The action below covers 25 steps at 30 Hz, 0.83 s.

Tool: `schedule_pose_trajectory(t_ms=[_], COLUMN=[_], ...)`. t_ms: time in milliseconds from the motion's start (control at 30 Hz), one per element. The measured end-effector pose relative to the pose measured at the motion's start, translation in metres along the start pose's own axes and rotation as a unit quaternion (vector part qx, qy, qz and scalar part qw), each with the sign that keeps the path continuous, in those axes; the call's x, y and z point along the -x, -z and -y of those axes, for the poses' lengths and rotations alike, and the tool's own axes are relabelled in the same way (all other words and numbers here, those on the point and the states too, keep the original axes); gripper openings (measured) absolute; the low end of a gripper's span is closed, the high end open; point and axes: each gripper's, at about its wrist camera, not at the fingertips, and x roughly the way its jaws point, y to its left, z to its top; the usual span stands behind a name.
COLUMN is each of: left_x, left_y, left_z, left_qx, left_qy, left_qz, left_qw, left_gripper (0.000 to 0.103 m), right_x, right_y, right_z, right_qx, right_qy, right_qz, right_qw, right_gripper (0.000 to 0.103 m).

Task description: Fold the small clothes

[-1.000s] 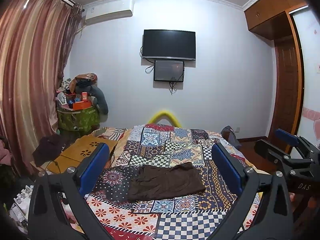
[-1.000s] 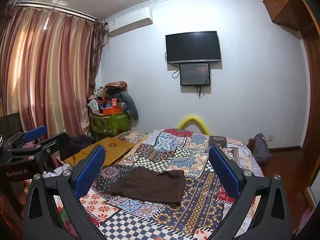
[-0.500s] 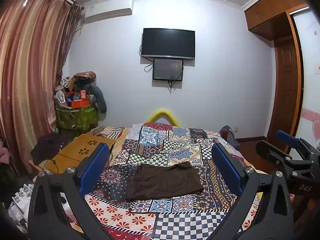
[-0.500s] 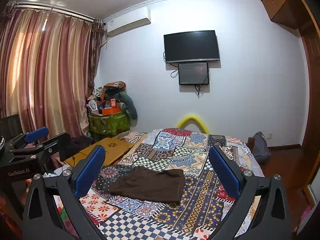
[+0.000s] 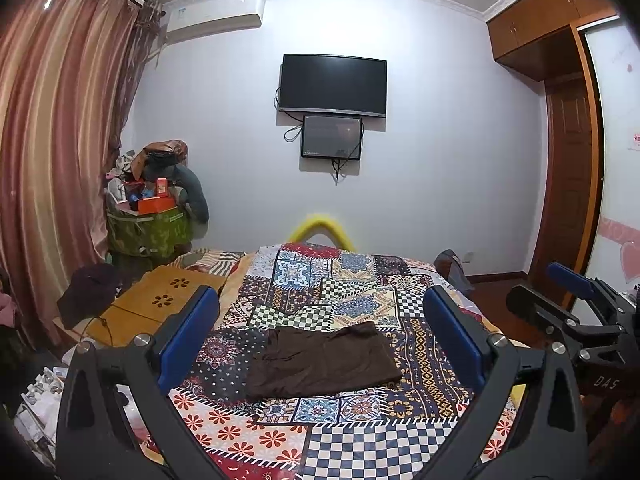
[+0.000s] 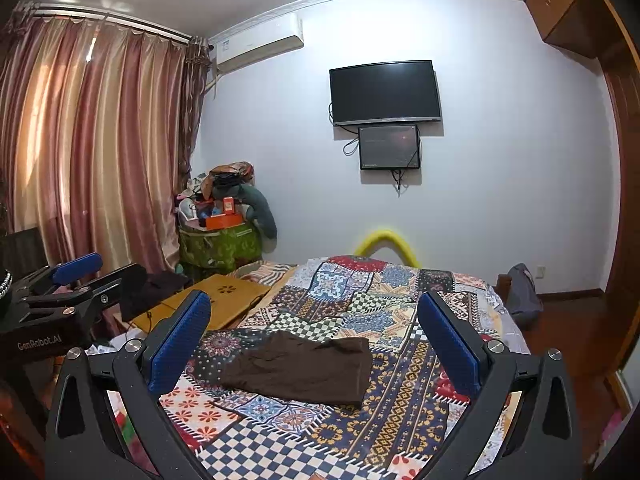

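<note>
Your left gripper, black-framed with blue pads, is spread wide and holds nothing; your right gripper, of the same build, is likewise released and empty. Both hang above the near end of the bed's multicoloured patchwork quilt. The dark brown, flat-lying small fabric garment rests on the quilt ahead of and below your left gripper, framed between its two fingers and touching neither. From your right gripper the same garment lies ahead and slightly toward the left finger, again untouched. Its near edge looks straight; its far edge is rumpled. A yellow wooden lap tray sits to the left of both grippers at the bed's side. A black wall-mounted television hangs straight ahead, well beyond the garment
</note>
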Motion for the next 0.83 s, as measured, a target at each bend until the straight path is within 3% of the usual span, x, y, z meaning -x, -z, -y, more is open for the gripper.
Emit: schedule_pose_trajectory(t_ms=[833], left_x=[-0.007], left_y=[-0.0002], left_z=[0.0059], left_qx=[0.001], left_qy=[0.006], left_qz=[-0.01], left_qw=[0.9999], left_gripper=[0.103], right_x=[-0.0044], right_y=[0.0036], right_z=[0.005], right_qx=[-0.009], right_qy=[0.006], right_qz=[-0.007], right_qw=[1.0], right_gripper=[0.103])
